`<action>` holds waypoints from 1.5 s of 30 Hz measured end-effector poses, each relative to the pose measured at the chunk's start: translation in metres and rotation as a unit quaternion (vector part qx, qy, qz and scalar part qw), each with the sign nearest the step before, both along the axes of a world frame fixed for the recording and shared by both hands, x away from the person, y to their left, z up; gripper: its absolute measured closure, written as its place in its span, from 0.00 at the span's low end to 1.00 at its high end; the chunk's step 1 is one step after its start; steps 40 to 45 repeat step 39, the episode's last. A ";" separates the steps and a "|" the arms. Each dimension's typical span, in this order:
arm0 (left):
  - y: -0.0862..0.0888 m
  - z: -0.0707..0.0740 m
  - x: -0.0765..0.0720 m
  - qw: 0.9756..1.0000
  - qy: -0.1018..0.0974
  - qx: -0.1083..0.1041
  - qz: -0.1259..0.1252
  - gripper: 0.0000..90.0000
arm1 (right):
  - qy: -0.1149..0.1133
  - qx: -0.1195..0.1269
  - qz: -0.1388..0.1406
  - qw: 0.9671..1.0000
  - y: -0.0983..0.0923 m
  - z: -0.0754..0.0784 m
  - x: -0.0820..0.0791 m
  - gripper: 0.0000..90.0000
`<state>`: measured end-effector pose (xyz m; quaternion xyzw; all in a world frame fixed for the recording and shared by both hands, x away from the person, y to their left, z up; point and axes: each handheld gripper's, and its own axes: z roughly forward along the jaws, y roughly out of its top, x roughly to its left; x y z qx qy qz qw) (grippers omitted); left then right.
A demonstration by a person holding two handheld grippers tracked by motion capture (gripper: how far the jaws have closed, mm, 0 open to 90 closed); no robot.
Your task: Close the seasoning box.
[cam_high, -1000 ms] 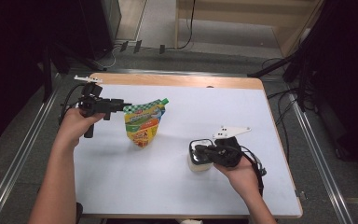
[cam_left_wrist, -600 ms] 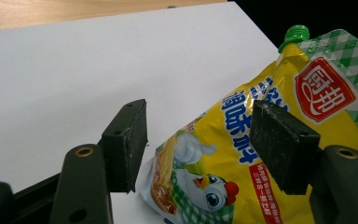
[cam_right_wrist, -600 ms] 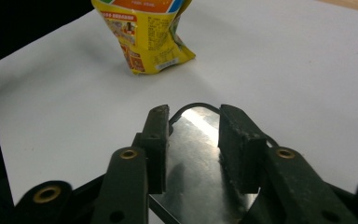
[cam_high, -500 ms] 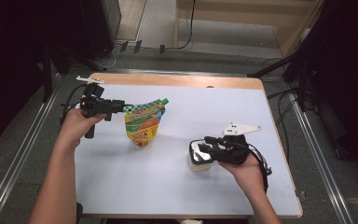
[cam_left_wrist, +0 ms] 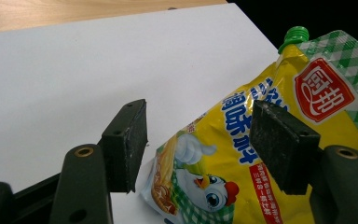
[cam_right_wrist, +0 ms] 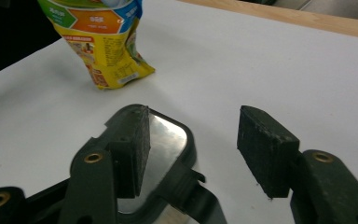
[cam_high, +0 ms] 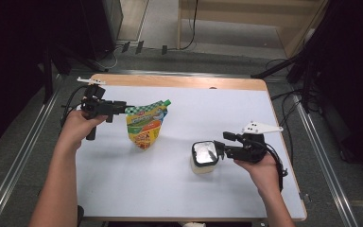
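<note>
A yellow stand-up sauce pouch (cam_high: 144, 126) with a green cap (cam_high: 167, 101) stands upright left of the table's middle. My left gripper (cam_high: 123, 108) hovers at its checked top corner. In the left gripper view the jaws of my left gripper (cam_left_wrist: 198, 135) are apart, with the pouch (cam_left_wrist: 205, 158) just beyond them and neither pad pressing on it. A small white container (cam_high: 204, 156) with a black-rimmed shiny lid sits right of centre. My right gripper (cam_high: 220, 152) is at its right side. The jaws of my right gripper (cam_right_wrist: 193, 140) have just been opening, and the container (cam_right_wrist: 168, 142) lies behind the left jaw, unpressed.
The white table top (cam_high: 227, 109) has a wooden strip (cam_high: 179, 81) along its far edge. Metal rails run along both sides. Cables lie on the floor behind the table. From the right gripper view the pouch (cam_right_wrist: 105, 51) stands far off to the left.
My right gripper let go of the container and drew back to the right with its jaws spread. The container stayed where it was. My left hand and the pouch kept still.
</note>
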<state>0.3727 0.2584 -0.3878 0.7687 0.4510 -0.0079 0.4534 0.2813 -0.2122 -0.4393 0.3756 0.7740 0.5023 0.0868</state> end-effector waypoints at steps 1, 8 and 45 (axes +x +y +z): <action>0.000 0.000 0.000 1.000 0.000 -0.001 0.000 0.42 | 0.000 0.002 -0.002 1.000 -0.002 0.000 0.001 0.49; -0.001 -0.002 0.000 1.000 0.000 -0.001 0.000 0.42 | -0.018 -0.001 -0.034 0.999 -0.022 -0.005 0.005 0.41; 0.004 -0.009 0.003 1.000 0.014 -0.011 0.019 0.40 | 0.009 -0.018 -0.087 0.996 -0.039 -0.043 0.018 0.31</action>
